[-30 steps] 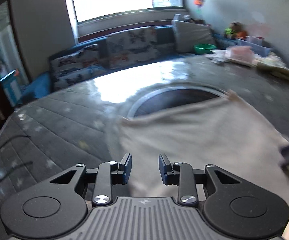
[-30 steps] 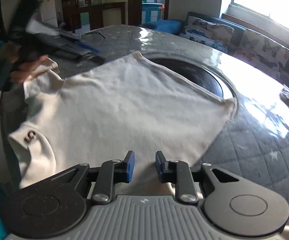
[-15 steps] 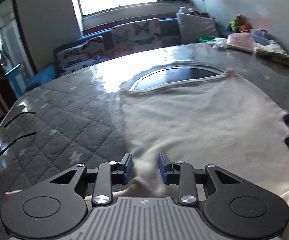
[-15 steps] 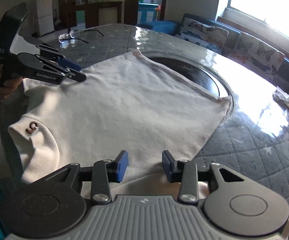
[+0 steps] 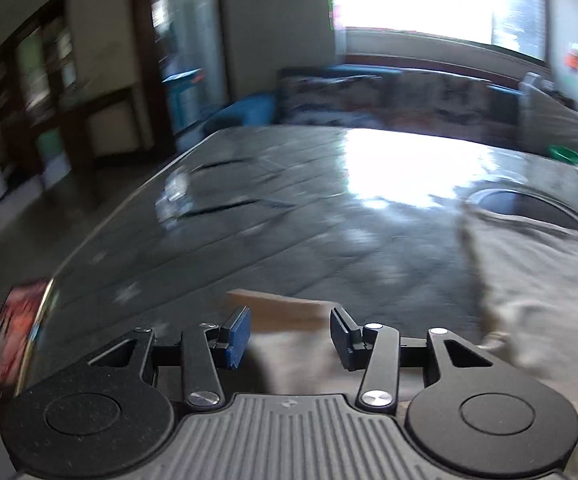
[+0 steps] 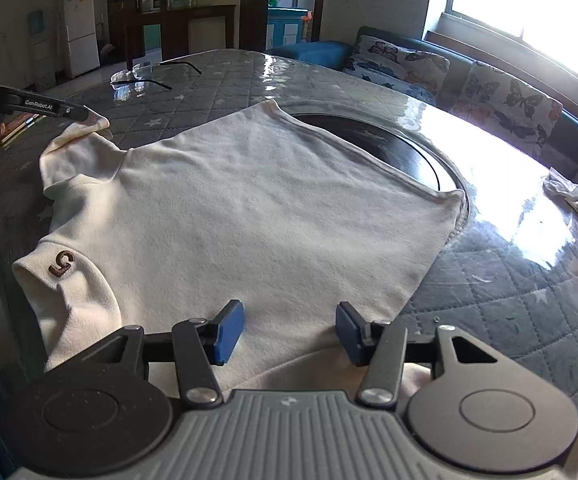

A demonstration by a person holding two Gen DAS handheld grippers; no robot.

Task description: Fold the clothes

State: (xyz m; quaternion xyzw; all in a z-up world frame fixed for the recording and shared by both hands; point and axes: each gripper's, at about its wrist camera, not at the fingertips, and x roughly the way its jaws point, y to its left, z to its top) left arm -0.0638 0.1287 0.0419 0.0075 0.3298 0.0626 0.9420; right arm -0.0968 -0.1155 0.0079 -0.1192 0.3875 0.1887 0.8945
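Both grippers (image 5: 289,336) (image 6: 290,332) gape over the sweater (image 6: 249,208).

**White top spread flat on the quilted table**

The cream-white garment (image 6: 257,216) lies spread on the grey quilted table (image 6: 521,312), its straight hem edge crossing the table's dark round inset. A sleeve bearing a brown "5" patch (image 6: 61,263) hangs over the table's near edge. The other sleeve's cuff (image 6: 89,130) is lifted off the table.
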